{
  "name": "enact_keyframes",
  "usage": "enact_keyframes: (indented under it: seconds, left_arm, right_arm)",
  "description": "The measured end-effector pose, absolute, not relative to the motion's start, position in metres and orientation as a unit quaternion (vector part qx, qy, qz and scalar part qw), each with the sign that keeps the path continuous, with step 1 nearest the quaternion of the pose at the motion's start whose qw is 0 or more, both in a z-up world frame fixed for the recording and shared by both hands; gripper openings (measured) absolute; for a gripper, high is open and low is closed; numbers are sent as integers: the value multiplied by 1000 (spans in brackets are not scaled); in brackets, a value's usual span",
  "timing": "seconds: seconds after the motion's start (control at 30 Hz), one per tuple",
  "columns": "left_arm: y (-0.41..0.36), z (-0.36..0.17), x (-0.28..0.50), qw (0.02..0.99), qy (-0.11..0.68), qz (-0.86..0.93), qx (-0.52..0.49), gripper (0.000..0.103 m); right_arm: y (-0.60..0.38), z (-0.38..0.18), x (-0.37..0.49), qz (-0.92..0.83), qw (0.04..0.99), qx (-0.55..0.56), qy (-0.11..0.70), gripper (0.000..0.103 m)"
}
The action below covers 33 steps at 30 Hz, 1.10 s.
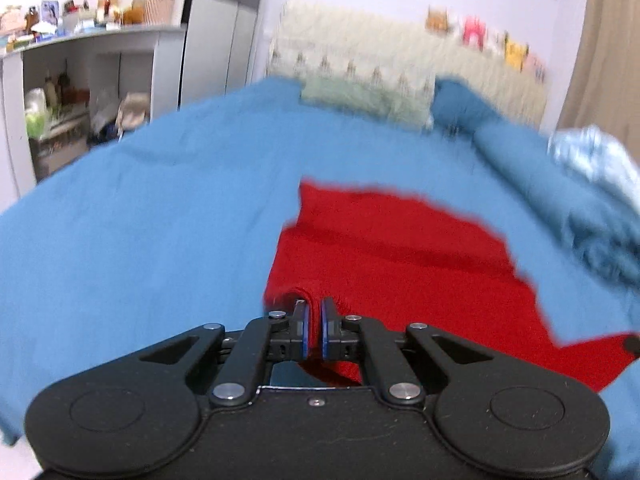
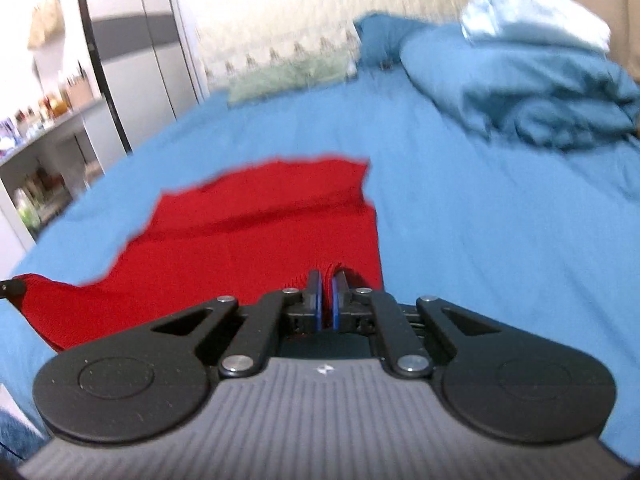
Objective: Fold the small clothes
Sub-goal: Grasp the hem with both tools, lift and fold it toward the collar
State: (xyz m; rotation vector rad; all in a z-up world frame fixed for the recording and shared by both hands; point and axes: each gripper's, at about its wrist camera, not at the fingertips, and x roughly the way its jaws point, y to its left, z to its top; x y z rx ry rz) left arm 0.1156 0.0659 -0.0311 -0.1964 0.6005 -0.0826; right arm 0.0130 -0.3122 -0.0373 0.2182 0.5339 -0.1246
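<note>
A red knit garment (image 1: 400, 256) lies spread on the blue bed sheet (image 1: 140, 220). My left gripper (image 1: 315, 308) is shut on the garment's near left edge, with red cloth pinched between the pads. In the right wrist view the same red garment (image 2: 248, 232) lies on the sheet (image 2: 480, 240), and my right gripper (image 2: 327, 280) is shut on its near right edge. A dark tip of the other gripper shows at the far edge of each view. Both views are blurred by motion.
A rumpled blue duvet (image 2: 520, 88) with a pale blue cloth (image 2: 532, 12) on top lies at the bed's right. A pale green pillow (image 1: 360, 96) rests against the cream headboard (image 1: 400, 44). Cluttered white shelves (image 1: 72, 92) and a grey wardrobe (image 1: 220, 40) stand left of the bed.
</note>
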Motion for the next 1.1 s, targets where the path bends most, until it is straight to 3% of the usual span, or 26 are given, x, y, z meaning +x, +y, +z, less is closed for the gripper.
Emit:
enact_keyframes:
  seconds: [0.2, 0.37, 0.7, 1.1]
  left_arm:
    - [49, 17, 217, 966, 220, -47, -128, 6]
    - [40, 17, 326, 972, 193, -21, -132, 6]
    - [26, -100, 469, 954, 258, 23, -150, 6]
    - [17, -131, 536, 943, 296, 47, -141, 9]
  right_arm:
    - [-336, 23, 106, -41, 973, 101, 203, 20]
    - [-362, 34, 223, -43, 974, 109, 195, 20]
    - [-402, -88, 397, -71, 954, 140, 255, 20]
    - [-413, -137, 474, -90, 938, 141, 302, 22]
